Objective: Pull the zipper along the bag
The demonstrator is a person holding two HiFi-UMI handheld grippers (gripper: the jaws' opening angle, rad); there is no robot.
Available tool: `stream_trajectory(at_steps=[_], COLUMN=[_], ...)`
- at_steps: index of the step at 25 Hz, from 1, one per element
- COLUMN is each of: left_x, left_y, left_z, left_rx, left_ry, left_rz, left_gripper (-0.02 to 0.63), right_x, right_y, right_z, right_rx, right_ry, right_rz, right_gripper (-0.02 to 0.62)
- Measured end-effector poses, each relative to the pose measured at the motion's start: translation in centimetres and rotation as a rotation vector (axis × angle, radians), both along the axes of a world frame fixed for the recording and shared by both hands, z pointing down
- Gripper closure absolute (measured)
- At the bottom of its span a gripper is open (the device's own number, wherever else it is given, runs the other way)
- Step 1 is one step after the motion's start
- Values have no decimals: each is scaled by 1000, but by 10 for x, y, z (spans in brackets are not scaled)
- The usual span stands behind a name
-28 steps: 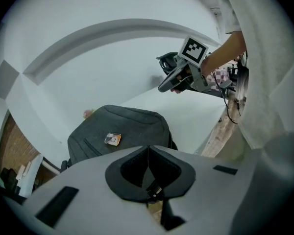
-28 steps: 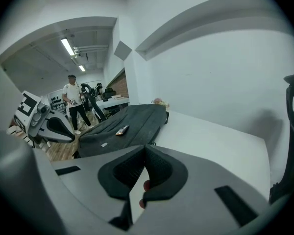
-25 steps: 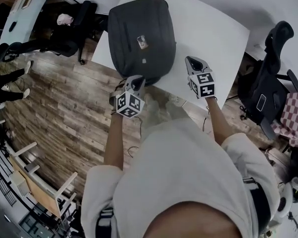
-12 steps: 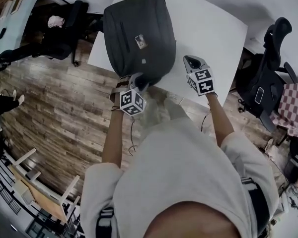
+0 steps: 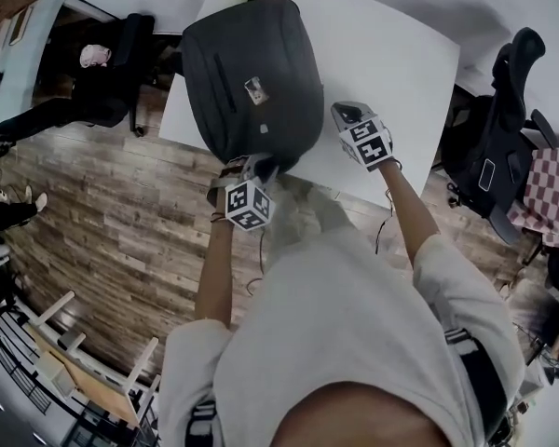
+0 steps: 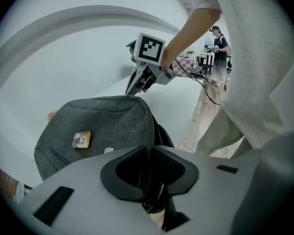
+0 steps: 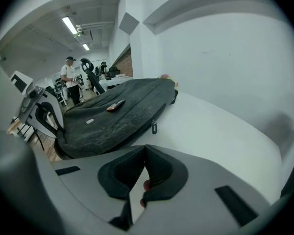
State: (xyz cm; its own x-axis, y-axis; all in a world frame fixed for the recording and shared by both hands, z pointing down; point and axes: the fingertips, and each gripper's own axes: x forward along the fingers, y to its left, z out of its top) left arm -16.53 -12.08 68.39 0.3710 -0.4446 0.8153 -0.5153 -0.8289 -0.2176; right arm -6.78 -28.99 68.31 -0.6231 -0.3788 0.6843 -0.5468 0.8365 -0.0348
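Now left tool (image 5: 259, 166) closing around zipper pull (image 6: 154, 195) at bag (image 5: 252, 73) edge; right tool (image 5: 340, 112) closed.

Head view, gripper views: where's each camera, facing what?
Head view: on head, steeply down at bag on table; forearms, left gripper, right gripper show.
Left gripper view: on that gripper, facing bag's near end; jaws closing on its edge; right forearm shows.
Right gripper view: on that gripper, looking along bag; jaws shut, empty; left gripper shows.
Shared: bag in all three.
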Motion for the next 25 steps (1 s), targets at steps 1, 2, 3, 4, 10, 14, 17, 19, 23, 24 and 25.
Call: stream_trajectory(at_steps=[1,2,3,4,10,14,17,19,23,24,25], left_x=[0,0,0,0,2,0,2,3,4,3,3], left_y=[0,1,1,1,2,3,4,4,3,3,2], left_z=[-1,-3,-4,-5,-7,-4,-3,-3,-2,-1,0], left_rx=[-9,-16,-20,-22,-24,-34,-40,-44,-52,-53,-53], left_ry=[1,3,6,10,-6,-8,-9,-6,-7,-8,-9], left_rz=[4,9,12,12,22,27,28,28,34,35,36], left_gripper=[526,529,531,532,535,535,535,535,535,535,535], right_x=[-3,-6,-9,-12,-26,-35,-41,-45,-52,-55,-57], right_y=[-1,-3,-5,-8,-28,-36,-41,-44,-48,-48,-47], right_z=[4,7,10,12,22,27,29,30,26,26,26], right_rx=[-5,-9,-9,-5,82,141,150,140,135,142,149], right_ry=[7,13,19,26,105,149,158,158,177,194,214], right_rz=[-10,-21,-33,-47,-132,-200,-261,-302,-414,-454,-496], right_gripper=[581,581,581,566,446,402,402,402,407,410,414])
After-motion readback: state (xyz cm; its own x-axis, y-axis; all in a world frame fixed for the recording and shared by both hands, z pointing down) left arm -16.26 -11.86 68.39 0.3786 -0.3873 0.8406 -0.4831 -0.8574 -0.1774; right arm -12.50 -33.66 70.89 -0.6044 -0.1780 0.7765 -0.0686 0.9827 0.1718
